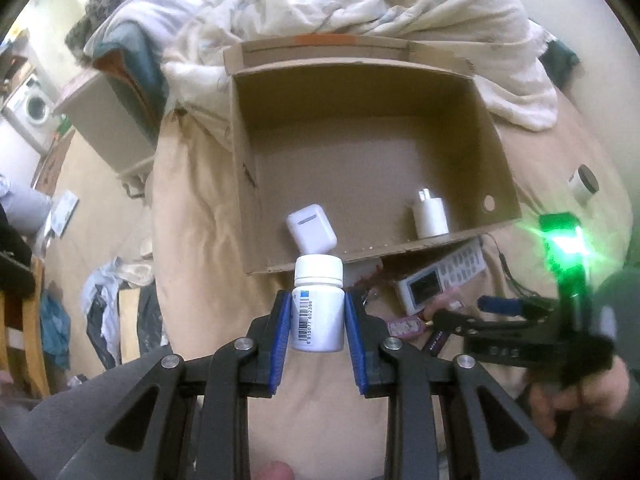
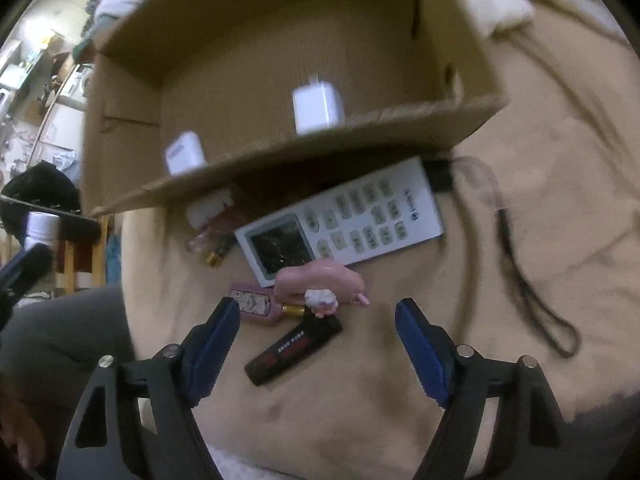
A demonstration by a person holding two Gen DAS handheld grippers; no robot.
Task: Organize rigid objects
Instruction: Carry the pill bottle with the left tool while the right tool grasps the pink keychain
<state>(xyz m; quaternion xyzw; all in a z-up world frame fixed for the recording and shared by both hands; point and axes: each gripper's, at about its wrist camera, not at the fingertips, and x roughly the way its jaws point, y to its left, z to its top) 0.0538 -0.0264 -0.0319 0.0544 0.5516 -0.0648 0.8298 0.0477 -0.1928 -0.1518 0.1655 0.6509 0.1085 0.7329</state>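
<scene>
Two grippers are in my views, and my left gripper (image 1: 318,320) is clenched on a white pill bottle (image 1: 319,304), its blue pads pressing the bottle's sides just below the white cap, barcode label facing me, bottle upright between the fingers. It hangs just in front of the near wall of the open cardboard box (image 1: 496,152), which sits on a beige bedsheet (image 1: 192,200). Inside the box I see a white earbud case (image 1: 311,229) leaning close to the near wall and a white charger plug (image 1: 430,217) standing further right. My right gripper (image 2: 318,322) is released, jaws standing wide with nothing pressed between the pads; I cannot tell from these blurred views whether they touch anything. Below and between its fingers lies a black USB stick (image 2: 294,350) with red lettering, flat on the sheet, angled across the gap. Just beyond it sit a pink figurine (image 2: 320,284), a pink patterned case (image 2: 254,304) and a small gold-tipped battery (image 2: 294,309), all crowded together, with a white remote control (image 2: 344,220) lying partly under the box's near flap. A black lanyard cord (image 2: 532,292) trails off to the right on the sheet. A small round white-and-black container (image 1: 583,184) rests on the sheet, well apart to the right of the box. Both grippers point steeply downward; in the left view a hand (image 1: 576,396) grips the right tool's handle, under a green light (image 1: 564,240).
</scene>
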